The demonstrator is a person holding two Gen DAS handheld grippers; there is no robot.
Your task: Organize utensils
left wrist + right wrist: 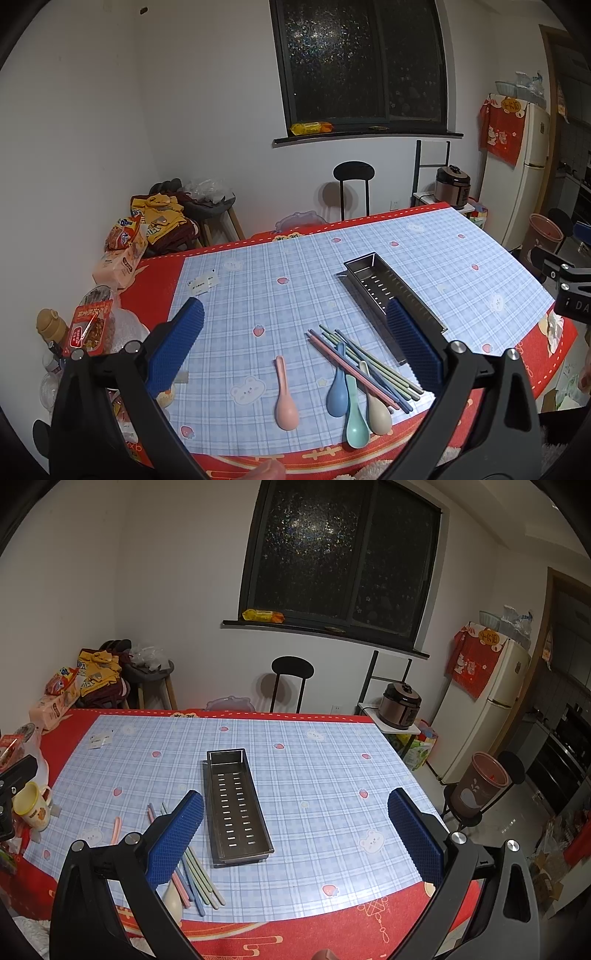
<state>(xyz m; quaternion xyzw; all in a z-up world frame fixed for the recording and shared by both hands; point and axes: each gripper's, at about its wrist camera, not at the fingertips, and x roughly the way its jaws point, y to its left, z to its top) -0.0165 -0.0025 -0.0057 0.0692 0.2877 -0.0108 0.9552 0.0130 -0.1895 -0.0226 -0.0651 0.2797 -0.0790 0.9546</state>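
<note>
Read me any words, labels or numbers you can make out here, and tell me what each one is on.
"DA": white letters, cut off by the frame edge, on the black right gripper body.
Red food packet: characters too blurred to read.
White paper slips: print too small.
Yellow sign on the white fridge: unreadable.
Orange snack bags: blurred.
</note>
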